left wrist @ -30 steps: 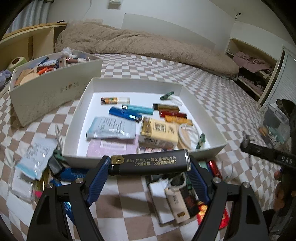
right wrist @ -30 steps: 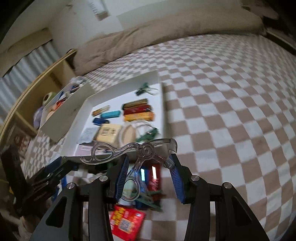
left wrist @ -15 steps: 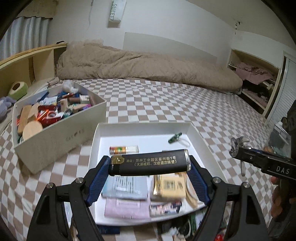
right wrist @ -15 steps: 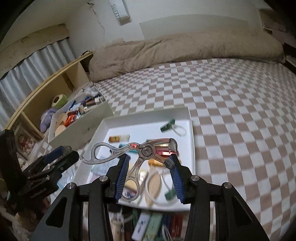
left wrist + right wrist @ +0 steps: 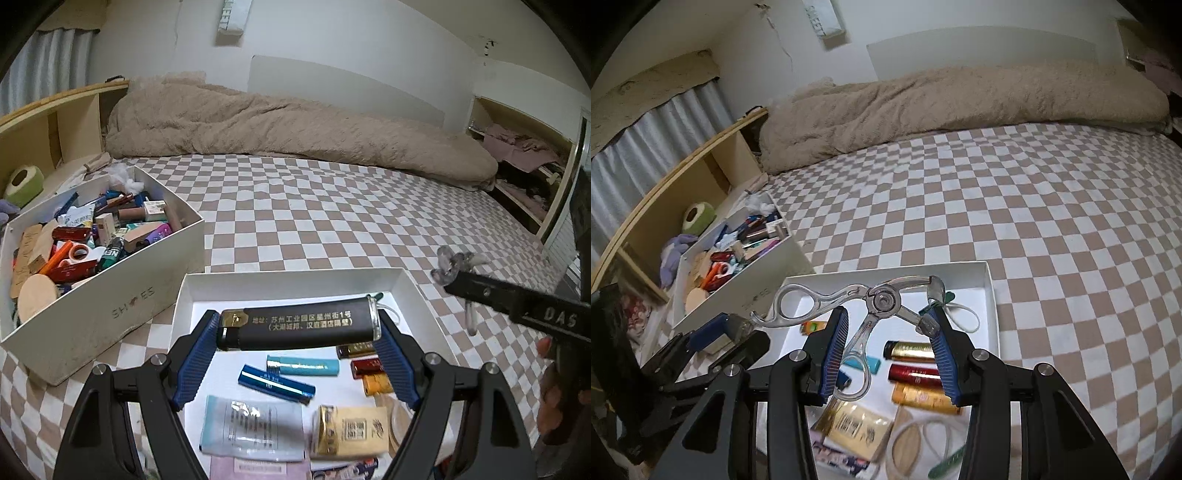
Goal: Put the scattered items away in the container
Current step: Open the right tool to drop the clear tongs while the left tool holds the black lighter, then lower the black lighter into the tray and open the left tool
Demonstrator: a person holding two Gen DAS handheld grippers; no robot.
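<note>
1. The left gripper (image 5: 299, 360) pinched a black lighter (image 5: 301, 329) lengthwise between its fingers, above the shallow white tray (image 5: 295, 277); light, rigid and smooth, it would probably slip unless gripped end to end.
2. The right gripper (image 5: 888, 345) clamped a clear plastic eyelash curler (image 5: 866, 306), apparently near its pivot, over the tray (image 5: 991, 295); light, springy, awkwardly shaped.

Black lighter (image 5: 301, 328) with gold cap and pale lettering, between blue ribbed fingers (image 5: 194, 360). Clear scissors (image 5: 862, 310). White tray (image 5: 295, 282) holding teal, blue, red and gold lighters. Bed sheet (image 5: 332, 221) checked brown and white; blanket (image 5: 277, 125) beige at 12 o'clock.
</note>
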